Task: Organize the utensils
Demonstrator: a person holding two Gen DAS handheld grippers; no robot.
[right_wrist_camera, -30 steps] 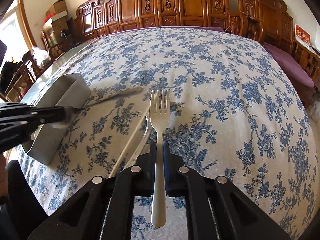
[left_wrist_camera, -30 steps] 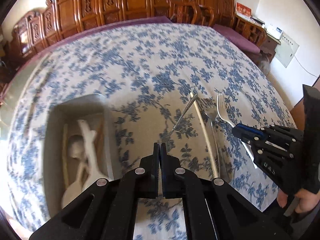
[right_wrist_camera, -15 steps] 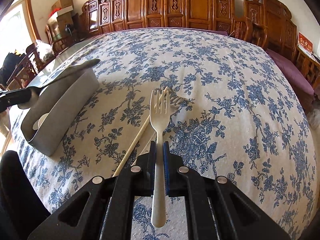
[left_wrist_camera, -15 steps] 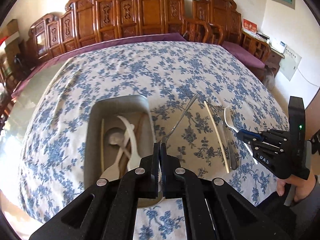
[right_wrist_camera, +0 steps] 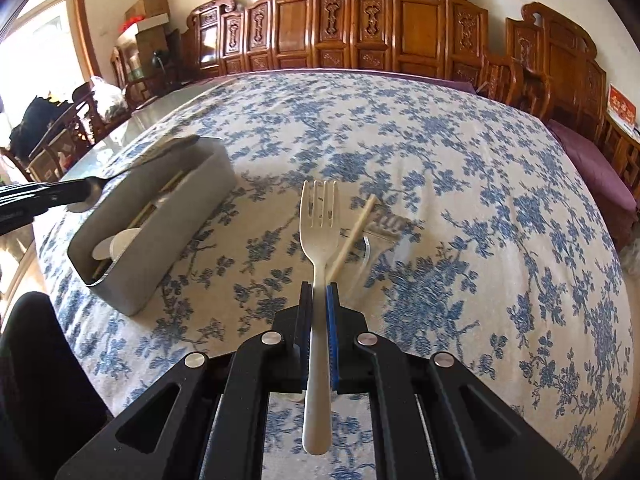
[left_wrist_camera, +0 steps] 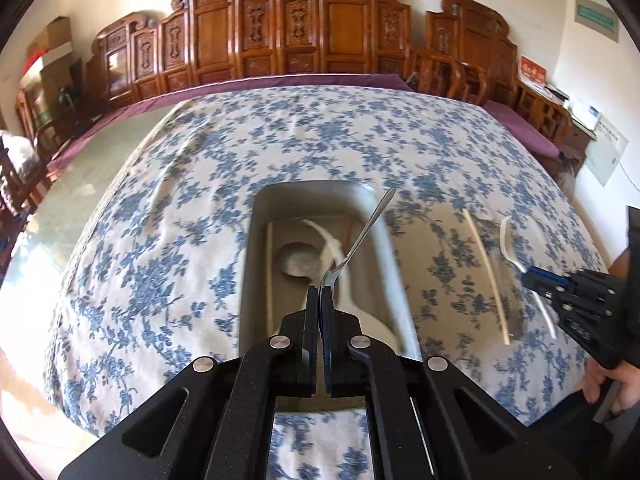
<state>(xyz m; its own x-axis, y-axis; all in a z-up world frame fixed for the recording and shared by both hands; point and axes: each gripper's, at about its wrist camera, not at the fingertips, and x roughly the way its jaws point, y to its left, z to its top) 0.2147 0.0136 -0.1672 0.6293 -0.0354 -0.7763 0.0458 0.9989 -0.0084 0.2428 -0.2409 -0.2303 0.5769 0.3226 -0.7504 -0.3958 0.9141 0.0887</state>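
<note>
The left gripper [left_wrist_camera: 320,294] is pinched tight on the bowl end of a metal spoon [left_wrist_camera: 362,234]. The spoon's thin handle sticks up and away, over the grey bin [left_wrist_camera: 256,264]. The spoon hangs above the inside of the bin, close to its right wall, and does not touch the things in it. Inside the bin lie white spoons [left_wrist_camera: 328,244] and a thin stick along the left wall. The bin's near edge is hidden behind the gripper.

The right gripper [right_wrist_camera: 319,292] is pinched tight on the handle of a white fork [right_wrist_camera: 319,224]. The fork's prongs point away, and its back end sticks out toward the camera. The fork is held up off the cloth. Just past the gripper, on the flowery tablecloth [right_wrist_camera: 460,208], lie a pale chopstick [right_wrist_camera: 352,236] and some shiny metal cutlery beside it, too blurry to tell apart. In the right view the bin sits well off to the left of them, with bare cloth in between.

To the right and beyond, the cloth is wide and bare all the way to the far table edge. There a purple strip [left_wrist_camera: 280,82] shows under the cloth. On the left side the cloth stops and shiny table [right_wrist_camera: 160,108] shows.

Carved wooden chairs [right_wrist_camera: 400,28] line the far wall. Red cards with writing and a green sign hang on the right wall, but the words are too small to read. The white marks on the right gripper's side are too blurry to read.
</note>
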